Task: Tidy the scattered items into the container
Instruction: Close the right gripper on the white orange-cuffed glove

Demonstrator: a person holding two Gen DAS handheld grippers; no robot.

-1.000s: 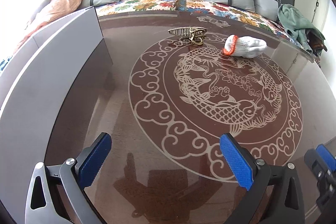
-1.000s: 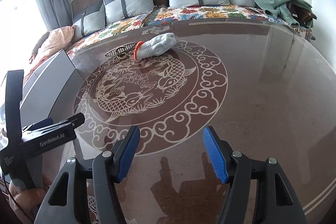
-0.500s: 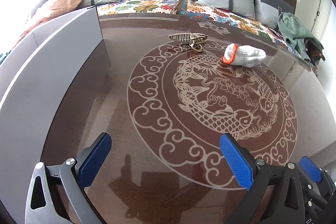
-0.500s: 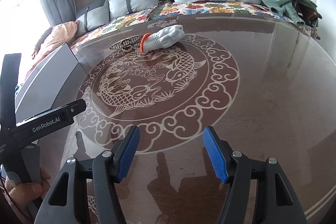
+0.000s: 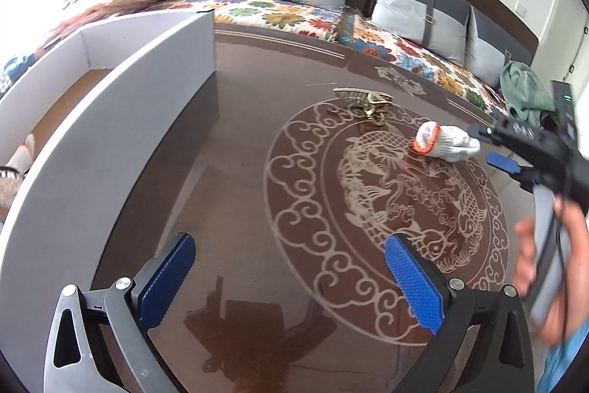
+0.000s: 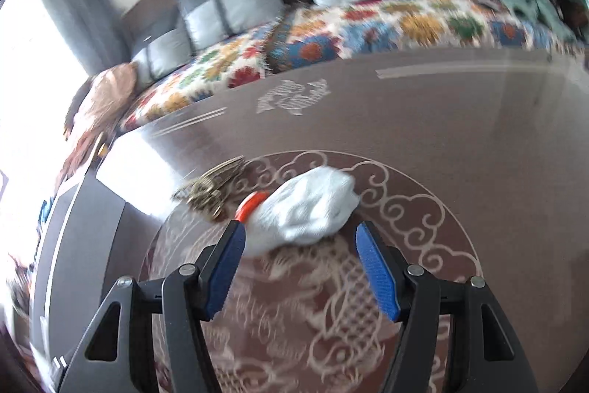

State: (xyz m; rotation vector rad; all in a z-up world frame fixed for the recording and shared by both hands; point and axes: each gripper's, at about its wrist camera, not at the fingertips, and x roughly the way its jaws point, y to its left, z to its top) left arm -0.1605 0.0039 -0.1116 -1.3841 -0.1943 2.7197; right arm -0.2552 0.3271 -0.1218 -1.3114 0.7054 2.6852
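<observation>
The left wrist view shows the left gripper [image 5: 287, 277] with jaws spread wide over the brown table [image 5: 235, 209], the grey container [image 5: 121, 120] alongside, a white glove [image 5: 447, 144] and brass clip [image 5: 364, 98] far ahead. Only the blurred right wrist view shows the right gripper [image 6: 300, 267], jaws apart, just short of the glove [image 6: 305, 209], with the clip [image 6: 210, 190] to its left.

The right gripper [image 6: 300, 267] has moved up to the white glove [image 6: 307, 210], jaws apart. The left gripper [image 5: 291, 277] has swung towards the grey container [image 5: 121, 120].
</observation>
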